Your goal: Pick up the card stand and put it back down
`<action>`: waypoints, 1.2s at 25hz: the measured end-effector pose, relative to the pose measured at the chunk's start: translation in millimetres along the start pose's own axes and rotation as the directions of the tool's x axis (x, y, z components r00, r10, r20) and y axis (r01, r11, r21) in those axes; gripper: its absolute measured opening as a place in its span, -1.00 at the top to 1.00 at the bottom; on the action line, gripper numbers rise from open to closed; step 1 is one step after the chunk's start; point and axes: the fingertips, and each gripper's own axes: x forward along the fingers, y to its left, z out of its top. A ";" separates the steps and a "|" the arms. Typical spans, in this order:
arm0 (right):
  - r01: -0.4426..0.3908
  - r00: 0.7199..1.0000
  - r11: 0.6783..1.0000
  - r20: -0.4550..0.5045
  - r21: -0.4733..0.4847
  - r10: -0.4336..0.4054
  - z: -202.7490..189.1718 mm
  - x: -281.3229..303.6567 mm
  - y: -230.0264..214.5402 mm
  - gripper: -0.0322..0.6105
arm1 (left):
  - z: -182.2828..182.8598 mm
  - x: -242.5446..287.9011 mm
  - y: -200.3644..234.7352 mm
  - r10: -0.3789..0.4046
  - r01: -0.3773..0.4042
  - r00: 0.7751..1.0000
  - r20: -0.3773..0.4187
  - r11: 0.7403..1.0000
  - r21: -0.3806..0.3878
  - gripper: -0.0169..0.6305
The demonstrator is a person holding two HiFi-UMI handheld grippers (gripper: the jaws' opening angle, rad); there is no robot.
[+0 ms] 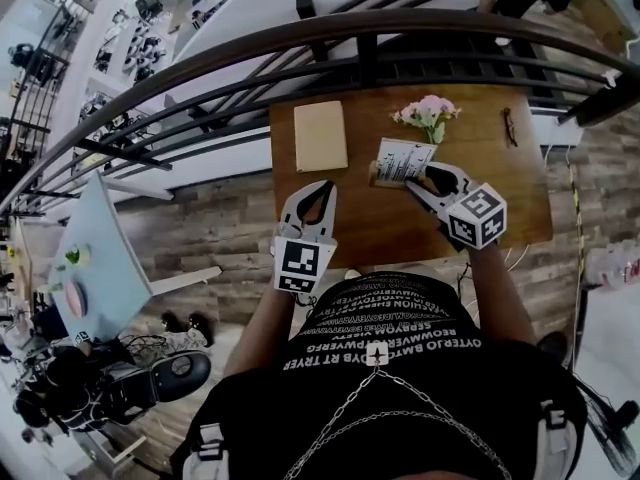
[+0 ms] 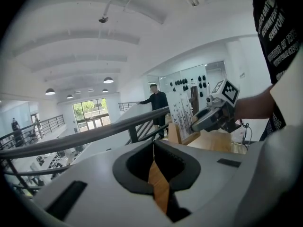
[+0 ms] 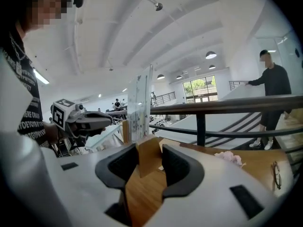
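Right gripper (image 1: 414, 179) jaws on card stand (image 1: 403, 159), inside table (image 1: 400, 236) edges.

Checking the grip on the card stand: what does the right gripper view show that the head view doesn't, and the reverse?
Right gripper view only: the wooden base of the card stand pinched between the right gripper's jaws. Head view only: that gripper's own marker cube. Both: the pink flowers and the left gripper.
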 end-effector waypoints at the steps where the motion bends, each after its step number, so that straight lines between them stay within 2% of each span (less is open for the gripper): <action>1: 0.001 1.000 1.000 -0.005 0.007 -0.001 -5.1 4.1 -5.8 0.37 | -0.1 1.2 -0.2 0.000 0.000 1.000 -0.001 1.000 0.000 0.86; 9: -0.013 0.998 1.000 -0.058 -0.004 0.013 -44.5 39.6 -35.2 0.37 | -2.8 7.1 8.0 0.027 -0.027 0.999 -0.031 1.000 0.006 0.86; 16: -0.047 0.996 0.999 -0.077 0.027 0.049 -77.1 61.0 -44.2 0.37 | -15.7 5.6 23.7 0.055 -0.057 0.996 -0.074 0.998 -0.015 0.86; 30: -0.020 0.982 0.998 -0.185 0.055 0.030 -158.7 95.2 -74.9 0.37 | -36.0 7.3 28.3 0.071 -0.076 0.989 -0.131 0.997 -0.031 0.86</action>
